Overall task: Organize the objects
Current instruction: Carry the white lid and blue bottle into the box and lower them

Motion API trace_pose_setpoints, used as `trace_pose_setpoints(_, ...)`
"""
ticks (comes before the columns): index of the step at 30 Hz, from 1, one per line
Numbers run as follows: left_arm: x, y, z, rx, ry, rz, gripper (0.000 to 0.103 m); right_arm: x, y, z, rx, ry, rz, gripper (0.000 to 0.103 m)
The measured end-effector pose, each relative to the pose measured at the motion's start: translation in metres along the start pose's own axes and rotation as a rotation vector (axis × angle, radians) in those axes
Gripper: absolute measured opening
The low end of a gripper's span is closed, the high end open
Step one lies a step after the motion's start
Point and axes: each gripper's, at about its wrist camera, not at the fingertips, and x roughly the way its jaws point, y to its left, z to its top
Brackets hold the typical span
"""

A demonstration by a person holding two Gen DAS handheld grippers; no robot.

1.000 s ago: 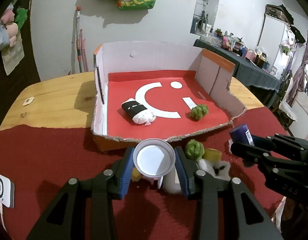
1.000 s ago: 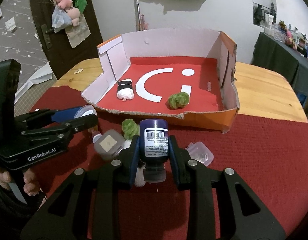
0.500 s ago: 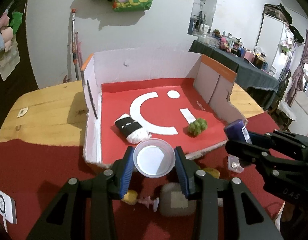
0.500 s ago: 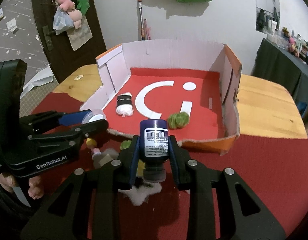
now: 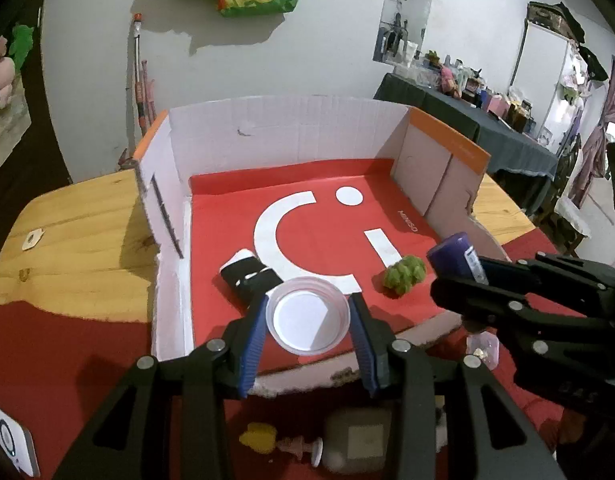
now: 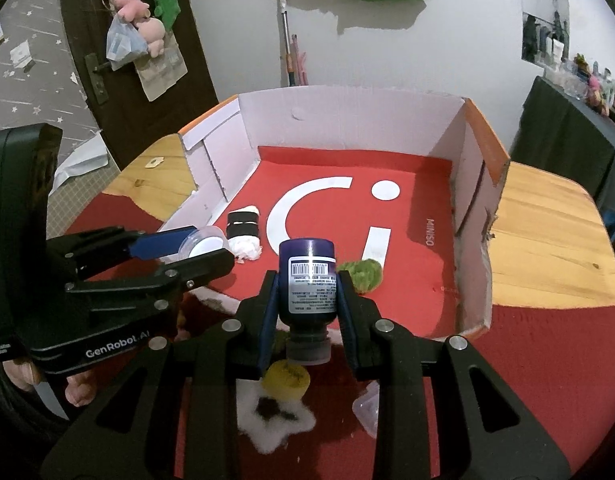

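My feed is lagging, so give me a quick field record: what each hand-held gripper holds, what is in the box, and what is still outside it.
left hand-held gripper: shut on clear plastic cup, over the box's near edge
right hand-held gripper: shut on purple bottle, cap toward the camera
box: open cardboard, red floor
in box: black-and-white roll; green ball
outside, on red cloth: yellow cap, white fluffy star, small clear container
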Motion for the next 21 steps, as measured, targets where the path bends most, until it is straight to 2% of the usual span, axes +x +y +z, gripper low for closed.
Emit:
trace_pose_setpoints(17, 0.038, 0.002, 0.007, 0.016, 0.099, -0.027, 0.042, 0.04, -0.021, 0.008, 0.049, 0.086, 0.048, 0.027)
trace_pose_setpoints(21, 0.04, 0.003, 0.008, 0.022, 0.102, -0.025, 0.042, 0.046, -0.023, 0.007, 0.062, 0.106, 0.065, 0.027)
